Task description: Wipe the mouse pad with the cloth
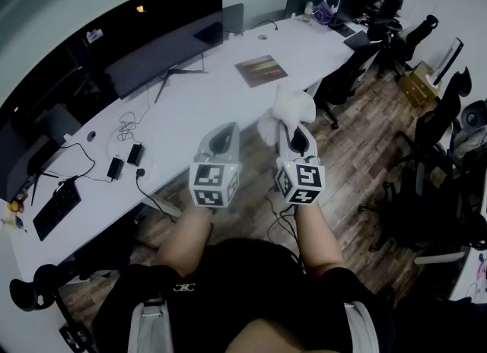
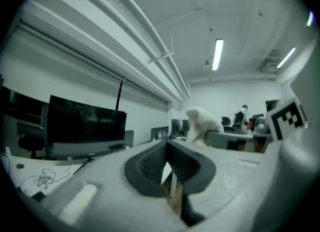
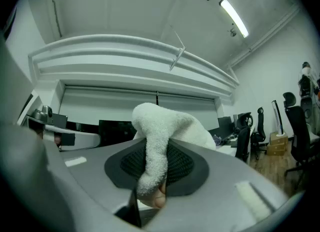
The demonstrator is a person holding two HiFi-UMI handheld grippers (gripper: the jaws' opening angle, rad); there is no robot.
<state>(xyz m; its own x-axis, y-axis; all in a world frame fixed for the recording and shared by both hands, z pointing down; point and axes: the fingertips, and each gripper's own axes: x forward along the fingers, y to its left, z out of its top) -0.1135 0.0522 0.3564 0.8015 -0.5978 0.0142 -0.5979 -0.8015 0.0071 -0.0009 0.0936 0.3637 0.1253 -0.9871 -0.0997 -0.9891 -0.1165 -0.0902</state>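
Note:
The mouse pad (image 1: 261, 70) is a brownish rectangle lying flat on the long white desk (image 1: 205, 100). My right gripper (image 1: 297, 132) is shut on a fluffy white cloth (image 1: 287, 110), which bulges above its jaws and hangs over the pads (image 3: 159, 138). It is held in the air near the desk's front edge, short of the pad. My left gripper (image 1: 221, 137) is beside it at the same height, its jaws closed together with nothing in them (image 2: 168, 148). The cloth (image 2: 202, 121) also shows to the right in the left gripper view.
Dark monitors (image 1: 163, 51) stand along the desk's back. A keyboard (image 1: 55, 207), plugs and cables (image 1: 125, 154) lie at its left end. Black office chairs (image 1: 437, 127) stand on the wood floor (image 1: 365, 154) to the right.

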